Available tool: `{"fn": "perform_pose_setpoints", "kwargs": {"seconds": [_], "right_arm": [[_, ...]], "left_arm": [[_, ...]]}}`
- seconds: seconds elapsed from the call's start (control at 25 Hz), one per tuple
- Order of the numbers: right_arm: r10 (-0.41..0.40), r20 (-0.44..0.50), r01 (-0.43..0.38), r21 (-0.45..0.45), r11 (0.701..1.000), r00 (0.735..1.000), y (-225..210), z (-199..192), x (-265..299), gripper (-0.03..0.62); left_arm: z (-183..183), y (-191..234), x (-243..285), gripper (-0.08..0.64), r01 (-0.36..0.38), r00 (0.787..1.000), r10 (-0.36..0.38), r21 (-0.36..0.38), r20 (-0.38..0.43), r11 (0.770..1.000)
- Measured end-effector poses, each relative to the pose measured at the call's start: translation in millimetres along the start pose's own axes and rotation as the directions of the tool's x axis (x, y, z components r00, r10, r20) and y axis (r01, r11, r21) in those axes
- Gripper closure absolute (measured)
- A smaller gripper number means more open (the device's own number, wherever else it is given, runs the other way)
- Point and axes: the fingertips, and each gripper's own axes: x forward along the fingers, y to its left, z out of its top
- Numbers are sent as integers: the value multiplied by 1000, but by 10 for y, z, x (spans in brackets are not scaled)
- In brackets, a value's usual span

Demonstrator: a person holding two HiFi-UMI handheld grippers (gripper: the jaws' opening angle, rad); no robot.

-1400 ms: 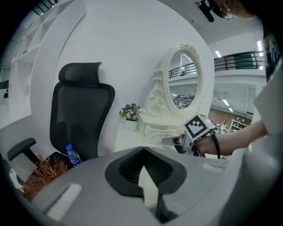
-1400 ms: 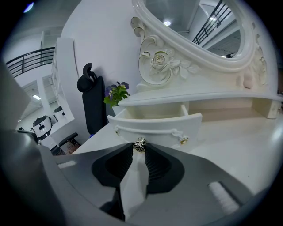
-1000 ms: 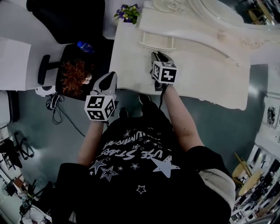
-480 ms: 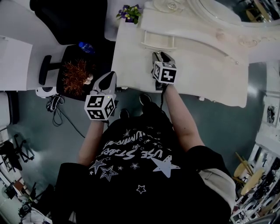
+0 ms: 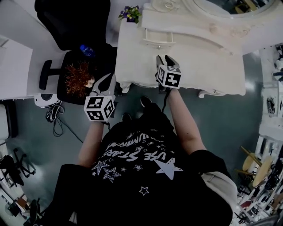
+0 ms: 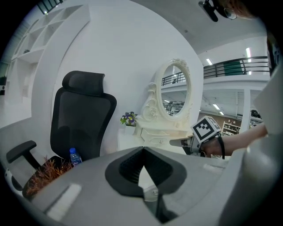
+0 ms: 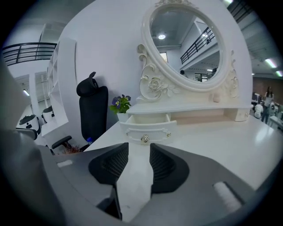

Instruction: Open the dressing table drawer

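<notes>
The white dressing table (image 5: 212, 66) carries an oval mirror (image 7: 185, 44) and a small drawer (image 7: 146, 128) under the shelf. The drawer stands pulled out a little, its metal knob (image 7: 144, 139) facing me. In the head view the drawer (image 5: 158, 39) lies just beyond my right gripper (image 5: 164, 57). That gripper (image 7: 139, 152) hovers over the table top a short way from the knob, open by a narrow gap with nothing between its pads. My left gripper (image 5: 107, 78) hangs off the table's front left corner, its tips (image 6: 142, 150) meeting, holding nothing.
A black office chair (image 5: 73, 17) stands left of the table, with a blue-capped bottle (image 5: 86, 47) and a reddish-brown bushy plant (image 5: 77, 77) on its seat. A small pot of purple flowers (image 5: 130, 13) sits at the table's back left corner. Cables lie on the floor (image 5: 55, 114).
The head view has shifted a little, showing more of the table's right end. Both grippers stay about where they were, and the drawer stays pulled out.
</notes>
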Motion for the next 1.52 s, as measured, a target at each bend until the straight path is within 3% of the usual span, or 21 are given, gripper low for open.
{"fn": "perform_pose_setpoints", "kwargs": {"seconds": [0.12, 0.32, 0.52, 0.76, 1.16, 1.52], "right_arm": [[-31, 32, 31, 15, 999, 999, 39, -54, -307, 433], [-85, 62, 83, 34, 996, 994, 52, -177, -786, 561], [-94, 125, 85, 74, 994, 988, -64, -164, -1163, 565], [-84, 136, 79, 36, 996, 987, -370, -228, -1625, 565], [-46, 153, 44, 18, 999, 987, -995, -577, -2549, 565], [-3, 166, 3, 3, 1000, 986, -1288, -986, -3171, 565]], "left_arm": [[-66, -23, -140, 558, 36, 999, -36, 7, 5, 999], [-200, -106, -308, 558, 78, 997, -78, 10, -3, 997], [-311, -338, -388, 558, 109, 994, -109, 28, -14, 994], [-404, -841, -381, 558, 134, 991, -133, 44, -27, 990], [-619, -1968, -508, 558, 143, 990, -142, 69, -20, 987], [-915, -2744, -834, 558, 141, 990, -140, 74, -18, 987]]}}
